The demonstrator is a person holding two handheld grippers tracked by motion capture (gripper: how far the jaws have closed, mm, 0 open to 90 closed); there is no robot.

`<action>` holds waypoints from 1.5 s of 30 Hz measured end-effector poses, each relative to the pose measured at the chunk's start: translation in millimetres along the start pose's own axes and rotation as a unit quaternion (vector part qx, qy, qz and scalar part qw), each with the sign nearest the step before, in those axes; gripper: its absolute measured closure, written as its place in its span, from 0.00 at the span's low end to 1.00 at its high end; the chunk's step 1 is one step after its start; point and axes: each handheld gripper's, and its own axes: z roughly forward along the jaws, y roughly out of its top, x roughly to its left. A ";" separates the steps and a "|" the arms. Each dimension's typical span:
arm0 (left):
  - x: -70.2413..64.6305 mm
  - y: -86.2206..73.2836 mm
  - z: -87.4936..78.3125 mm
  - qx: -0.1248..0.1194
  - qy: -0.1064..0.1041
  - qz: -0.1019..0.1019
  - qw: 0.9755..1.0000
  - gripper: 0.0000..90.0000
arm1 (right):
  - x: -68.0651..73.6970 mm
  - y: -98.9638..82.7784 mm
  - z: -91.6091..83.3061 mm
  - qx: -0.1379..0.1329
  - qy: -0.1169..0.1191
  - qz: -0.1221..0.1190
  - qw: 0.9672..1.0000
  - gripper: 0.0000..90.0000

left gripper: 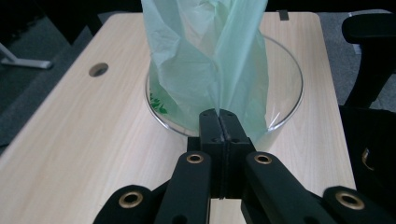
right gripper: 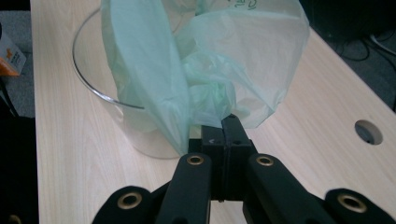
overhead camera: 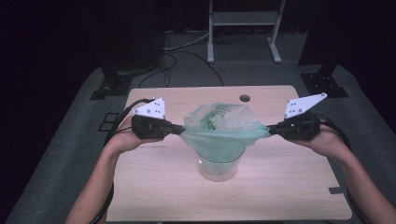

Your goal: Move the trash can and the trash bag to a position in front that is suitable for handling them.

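Observation:
A thin pale green plastic bag (overhead camera: 219, 128) hangs stretched over a clear round container (overhead camera: 218, 167) near the table's middle. My left gripper (overhead camera: 181, 129) is shut on the bag's left edge, and my right gripper (overhead camera: 270, 131) is shut on its right edge. In the left gripper view the closed jaws pinch the green film (left gripper: 205, 60) above the container's rim (left gripper: 292, 100). From the right gripper view the bag (right gripper: 205, 70) bunches just beyond the shut jaws, with the clear container (right gripper: 140, 135) under it. The bag's lower part sits inside the container.
The light wooden table (overhead camera: 280, 186) has a round cable hole (overhead camera: 244, 98) at its far edge. A white stand (overhead camera: 243, 28) and black cables lie on the floor beyond. A black chair (left gripper: 369, 51) stands off the table's side in the left gripper view.

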 end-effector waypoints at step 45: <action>-4.3 -62.2 35.7 0.001 -0.036 -0.070 0.997 0.80 | 0.9 -38.3 36.6 0.018 0.038 0.031 0.999 0.88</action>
